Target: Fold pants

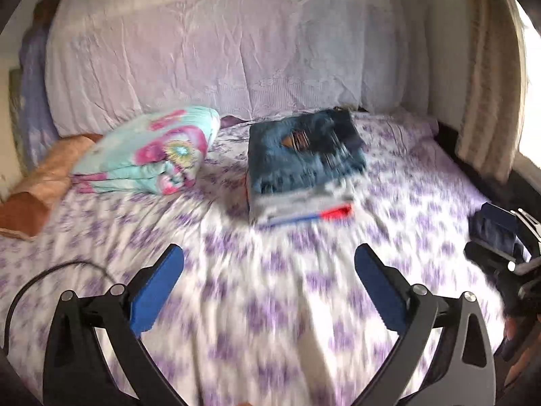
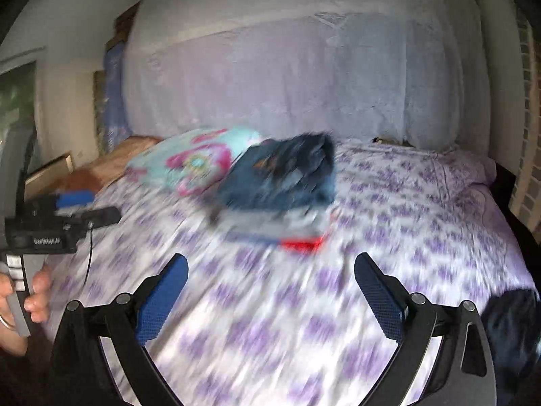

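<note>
**Claws spread wide above the bed**

Our left claw (image 1: 268,264) and right claw (image 2: 270,270) both gape wide, gripping nothing, over the purple-flowered bed (image 1: 270,304). Farther back lies the floral pillow (image 1: 152,152). Beside it, the folded jeans (image 1: 304,152) sit atop a gray folded garment (image 1: 297,206).

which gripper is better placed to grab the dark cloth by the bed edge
Right, probably: the dark cloth lies just beside the open right gripper, and the open left gripper's view doesn't show it.

Black claw (image 1: 268,264), blue pads (image 1: 159,291)
</note>
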Demonstrator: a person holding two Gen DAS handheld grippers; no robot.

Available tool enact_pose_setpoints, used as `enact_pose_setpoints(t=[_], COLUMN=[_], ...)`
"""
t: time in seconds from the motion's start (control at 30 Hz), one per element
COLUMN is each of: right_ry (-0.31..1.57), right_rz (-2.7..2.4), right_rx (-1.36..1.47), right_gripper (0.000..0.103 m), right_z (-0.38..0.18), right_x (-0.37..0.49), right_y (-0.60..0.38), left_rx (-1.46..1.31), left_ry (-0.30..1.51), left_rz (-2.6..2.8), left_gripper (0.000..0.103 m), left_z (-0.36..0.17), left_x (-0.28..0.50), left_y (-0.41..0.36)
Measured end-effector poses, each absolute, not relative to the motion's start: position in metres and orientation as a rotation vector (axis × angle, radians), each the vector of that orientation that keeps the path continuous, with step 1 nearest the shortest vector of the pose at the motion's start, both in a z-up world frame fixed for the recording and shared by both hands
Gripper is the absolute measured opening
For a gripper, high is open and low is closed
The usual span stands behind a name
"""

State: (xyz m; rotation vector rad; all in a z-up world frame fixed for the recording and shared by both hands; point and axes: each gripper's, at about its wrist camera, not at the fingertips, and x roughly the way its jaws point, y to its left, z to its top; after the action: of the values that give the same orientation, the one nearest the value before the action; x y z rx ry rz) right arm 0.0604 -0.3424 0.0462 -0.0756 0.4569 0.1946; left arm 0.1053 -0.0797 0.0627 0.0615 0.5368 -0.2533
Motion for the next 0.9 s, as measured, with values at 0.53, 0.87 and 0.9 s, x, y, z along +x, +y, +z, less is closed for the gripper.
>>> enact_pose_setpoints(t=[0.53,0.87,0.9], right_ry=[0.392,0.358,0.36], right_rz=[0.049,0.03,0.029], right_rx=[0.016,-0.02,-0.019], right_gripper=[0.099,0.099,0.099], right_z=[-0.005,0.001,0.0], right_x=[-0.04,-0.054,-0.054], right_y=[-0.365,-0.362,-0.362], left_rx=[0.055,0.037,0.036], left_ry=[0.548,0.532,0.516], left_rz=[-0.132,-0.131,-0.135], left_gripper=[0.098,0.098,0.098], left_z=[0.027,0.035,0.035], left_x=[0.012,-0.002,-0.004], left_y=[-0.064,-0.057,-0.057])
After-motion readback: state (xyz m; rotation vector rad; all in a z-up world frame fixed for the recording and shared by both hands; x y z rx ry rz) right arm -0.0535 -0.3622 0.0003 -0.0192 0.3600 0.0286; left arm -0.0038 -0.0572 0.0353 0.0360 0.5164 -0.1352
